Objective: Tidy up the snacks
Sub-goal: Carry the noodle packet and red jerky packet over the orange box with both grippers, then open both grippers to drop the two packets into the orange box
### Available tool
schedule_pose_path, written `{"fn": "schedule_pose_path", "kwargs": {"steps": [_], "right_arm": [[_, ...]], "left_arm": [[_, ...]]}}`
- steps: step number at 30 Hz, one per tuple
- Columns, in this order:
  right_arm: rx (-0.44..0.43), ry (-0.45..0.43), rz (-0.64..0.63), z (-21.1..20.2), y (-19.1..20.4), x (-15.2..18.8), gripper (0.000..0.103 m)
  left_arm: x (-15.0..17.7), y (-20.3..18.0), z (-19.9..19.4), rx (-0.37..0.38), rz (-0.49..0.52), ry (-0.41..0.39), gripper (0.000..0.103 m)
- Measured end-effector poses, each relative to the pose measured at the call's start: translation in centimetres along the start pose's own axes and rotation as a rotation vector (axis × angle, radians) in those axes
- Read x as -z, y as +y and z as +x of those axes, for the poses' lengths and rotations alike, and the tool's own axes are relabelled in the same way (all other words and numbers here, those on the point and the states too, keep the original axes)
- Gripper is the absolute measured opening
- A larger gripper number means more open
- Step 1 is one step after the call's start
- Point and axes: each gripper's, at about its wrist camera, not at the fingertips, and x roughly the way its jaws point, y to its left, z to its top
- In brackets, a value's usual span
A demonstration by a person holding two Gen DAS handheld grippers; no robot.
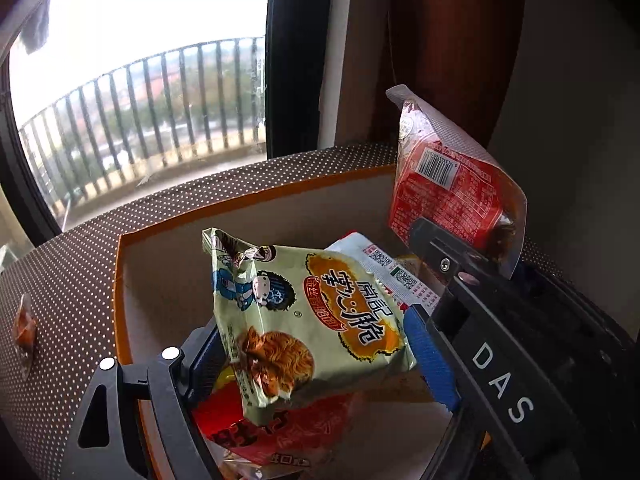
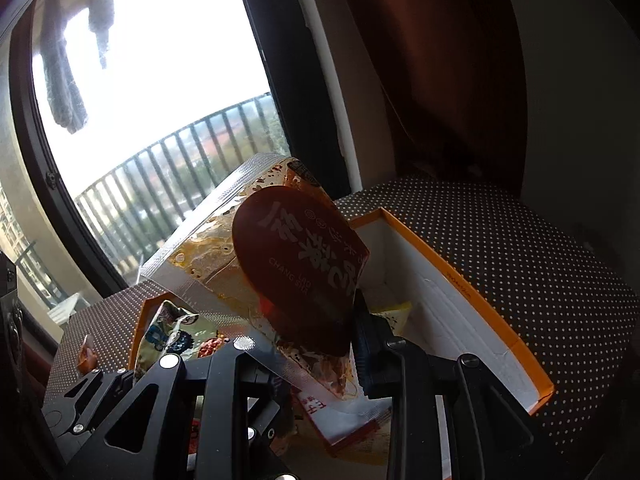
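**Two snack packets held over an orange-rimmed box**

An open cardboard box (image 1: 256, 196) with an orange rim and pale inner walls sits on a brown surface with white polka dots (image 1: 72, 280), beside a window with a balcony railing (image 1: 152, 120). Whether that surface is a desk or a cushioned seat cannot be told.

The left tool (image 1: 308, 344) stands fairly wide, with a pale green crispy-noodle packet (image 1: 304, 312) between its blue pads. The packet hangs inside the box's outline, above the other contents; the right-hand pad touches its edge, but contact on the other side is hidden behind the packet. Under it lie a red packet (image 1: 280, 428) and a white packet with QR codes (image 1: 384, 268), both inside the box. In the right wrist view a yellow packet (image 2: 394, 312) also rests at the bottom against the far wall.

The right tool (image 2: 304, 344) is narrowed and pinches the lower edge of a clear vacuum-sealed pouch (image 2: 280, 248) with a dark red label. The pouch stands tilted above the box; its barcoded back (image 1: 448, 196) shows in the left wrist view.

A small wrapped snack (image 1: 25, 328) lies on the dotted surface outside the box, well apart from its left wall.
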Motion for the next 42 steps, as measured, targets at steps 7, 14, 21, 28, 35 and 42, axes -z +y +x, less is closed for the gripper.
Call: {"fn": "schedule_pose_path", "kwargs": {"steps": [7,14,21,28,35,42], "right_arm": [[0.005,0.042,0.012,1.1,-1.0,0.3,0.031],[0.002,0.062,0.007,1.9,-1.0,0.1,0.031],[-0.069,0.078,0.008,1.7,-0.2,0.8,0.031],[-0.125,0.079,-0.011,1.9,2.1,1.0,0.031],[-0.144,0.096,-0.025,1.4,3.6,1.4,0.031],[-0.127,0.127,-0.028,0.6,3.5,2.5,0.032]], "left_arm": [[-0.5,0.9,1.7,-0.026,0.026,0.078,0.088],[-0.8,1.1,2.6,-0.038,0.052,0.117,0.088],[1.0,0.7,1.0,-0.11,0.073,0.072,0.089],[1.3,2.2,0.0,-0.157,0.04,0.019,0.092],[2.3,2.1,-0.9,-0.172,0.027,0.02,0.096],[3.7,1.5,-2.3,-0.16,0.017,0.034,0.096]]}}
